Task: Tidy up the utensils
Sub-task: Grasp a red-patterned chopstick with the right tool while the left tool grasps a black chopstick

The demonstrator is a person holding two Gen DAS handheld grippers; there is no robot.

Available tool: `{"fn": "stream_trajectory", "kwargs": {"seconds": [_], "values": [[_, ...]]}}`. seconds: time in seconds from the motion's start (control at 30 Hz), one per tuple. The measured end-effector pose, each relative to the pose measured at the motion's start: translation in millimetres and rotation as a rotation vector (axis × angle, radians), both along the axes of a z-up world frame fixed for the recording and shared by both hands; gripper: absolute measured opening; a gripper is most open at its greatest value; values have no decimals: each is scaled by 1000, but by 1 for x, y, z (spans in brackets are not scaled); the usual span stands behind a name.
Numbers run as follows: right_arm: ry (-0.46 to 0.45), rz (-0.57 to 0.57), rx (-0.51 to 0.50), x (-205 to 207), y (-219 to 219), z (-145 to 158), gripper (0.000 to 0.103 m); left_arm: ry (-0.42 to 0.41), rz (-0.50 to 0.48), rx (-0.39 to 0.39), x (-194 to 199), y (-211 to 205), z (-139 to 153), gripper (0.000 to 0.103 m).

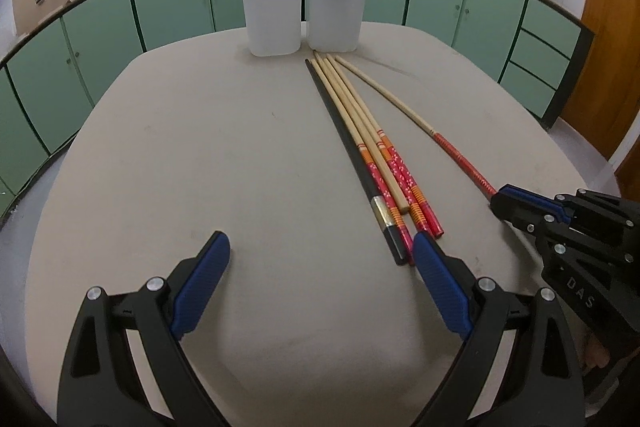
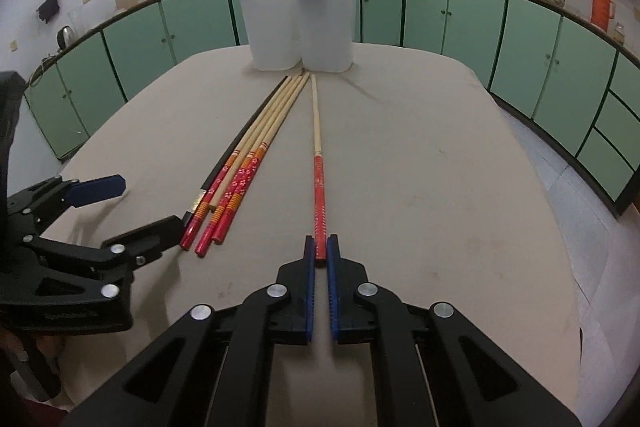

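Already sorted: the white two-cup holder (image 2: 300,27) at the far edge of the bench (image 2: 440,167) holds a wooden-handled utensil, a spoon and a dark chopstick.
Left on the bench: a bundle of chopsticks (image 1: 372,155) mid-bench, tips toward the holder.
In hand: the right hand-held gripper (image 2: 320,253) is clamped on the red end of a single chopstick (image 2: 317,131), which lies apart beside the bundle.
Left hand-held gripper (image 1: 320,259): jaws wide, empty, near the bundle's butt ends.
Progress: early; most chopsticks remain.
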State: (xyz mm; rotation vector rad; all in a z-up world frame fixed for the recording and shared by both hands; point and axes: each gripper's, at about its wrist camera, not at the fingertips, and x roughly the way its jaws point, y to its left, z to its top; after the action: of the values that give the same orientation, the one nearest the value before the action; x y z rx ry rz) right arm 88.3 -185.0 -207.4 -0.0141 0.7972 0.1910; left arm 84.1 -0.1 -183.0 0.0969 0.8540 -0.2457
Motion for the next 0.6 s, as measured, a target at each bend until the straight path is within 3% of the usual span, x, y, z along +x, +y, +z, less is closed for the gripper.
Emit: {"fn": "stream_trajectory", "kwargs": {"seconds": [0.6], "values": [[-1, 5, 9, 1, 0, -1, 6, 14, 29, -2, 5, 6, -1, 90]]}}
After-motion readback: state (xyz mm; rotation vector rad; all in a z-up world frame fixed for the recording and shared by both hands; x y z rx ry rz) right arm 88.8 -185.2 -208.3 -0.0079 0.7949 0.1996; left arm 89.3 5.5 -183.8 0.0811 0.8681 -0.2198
